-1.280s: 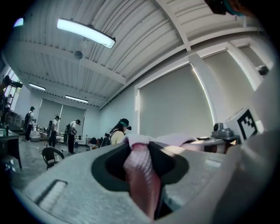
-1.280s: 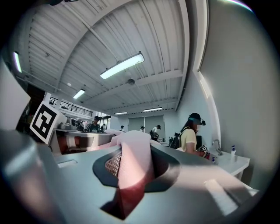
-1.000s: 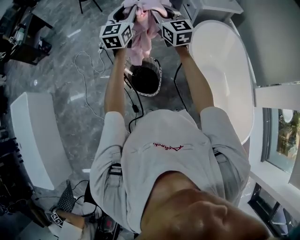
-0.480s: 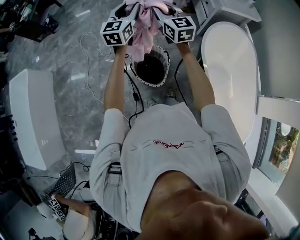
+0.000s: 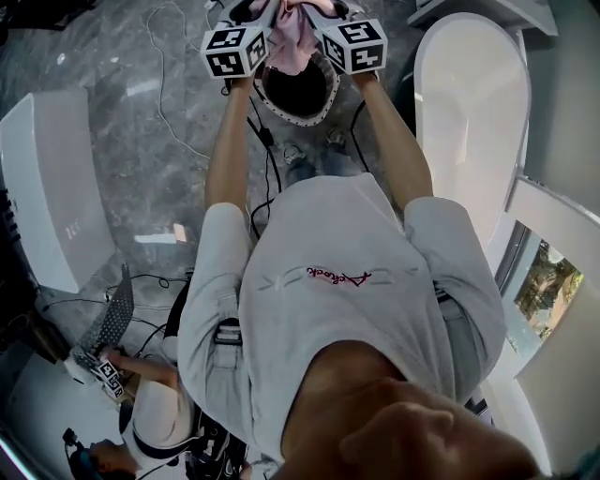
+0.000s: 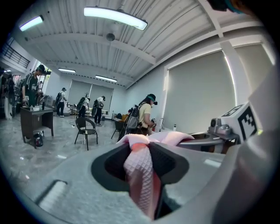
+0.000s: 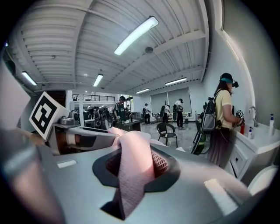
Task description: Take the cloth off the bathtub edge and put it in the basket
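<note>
The pink cloth (image 5: 292, 37) hangs between both grippers at the top of the head view, its lower part over the mouth of the round dark basket (image 5: 323, 105) on the floor. My left gripper (image 5: 255, 11) is shut on one part of the cloth (image 6: 141, 168), which is pinched between its jaws. The right gripper (image 5: 326, 9) is shut on another part of the cloth (image 7: 131, 175). The white bathtub (image 5: 473, 103) lies to the right of the basket. The fingertips are hidden by the cloth and the marker cubes.
Black cables (image 5: 262, 141) trail over the grey marble floor beside the basket. A white bench-like block (image 5: 52, 187) stands at the left. Another person crouches at the lower left (image 5: 155, 412). In the gripper views, people and a black chair (image 6: 85, 129) stand far off in the hall.
Both grippers have come down with the cloth, which now hangs lower over the basket's mouth. The head camera's view has shifted, so basket and tub sit higher in the picture.
</note>
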### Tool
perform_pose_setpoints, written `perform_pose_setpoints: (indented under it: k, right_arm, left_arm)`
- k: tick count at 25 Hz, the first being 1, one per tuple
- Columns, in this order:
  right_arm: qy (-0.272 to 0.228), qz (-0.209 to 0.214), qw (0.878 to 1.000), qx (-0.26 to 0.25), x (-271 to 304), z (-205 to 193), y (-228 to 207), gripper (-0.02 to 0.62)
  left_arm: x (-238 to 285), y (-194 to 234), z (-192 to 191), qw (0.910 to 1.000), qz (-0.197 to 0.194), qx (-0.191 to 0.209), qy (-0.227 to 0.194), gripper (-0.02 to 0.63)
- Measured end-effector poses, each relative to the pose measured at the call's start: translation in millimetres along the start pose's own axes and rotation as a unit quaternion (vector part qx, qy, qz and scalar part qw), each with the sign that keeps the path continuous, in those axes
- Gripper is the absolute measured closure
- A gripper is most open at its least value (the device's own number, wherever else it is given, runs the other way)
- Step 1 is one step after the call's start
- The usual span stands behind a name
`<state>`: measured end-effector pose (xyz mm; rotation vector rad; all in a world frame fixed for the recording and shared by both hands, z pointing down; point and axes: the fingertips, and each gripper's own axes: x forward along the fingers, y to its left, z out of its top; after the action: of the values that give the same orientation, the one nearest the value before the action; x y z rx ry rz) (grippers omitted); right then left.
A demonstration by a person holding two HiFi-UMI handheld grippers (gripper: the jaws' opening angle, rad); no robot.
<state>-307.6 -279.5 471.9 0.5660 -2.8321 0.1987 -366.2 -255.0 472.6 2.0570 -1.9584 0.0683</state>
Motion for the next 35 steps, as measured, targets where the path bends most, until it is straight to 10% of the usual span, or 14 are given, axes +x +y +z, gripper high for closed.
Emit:
perform_pose_setpoints:
  k: [21,25,35]
  right_arm:
    - [0.259,0.047,0.962,0.074,88,-260,7,0.492]
    - [0.306,0.059,0.946,0.083,74,-285,6,0.33]
    - [0.288,0.045,0.953,0.077,82,-273,4,0.325]
  left_arm:
    - [32,70,-262,0.9684,0.05,-0.154,0.189,0.452]
    - [24,61,-281,0.9595,0.051,-0.168,0.22,0.233]
    - [23,77,-256,0.9676,0.073,-0.149,0.19,0.27]
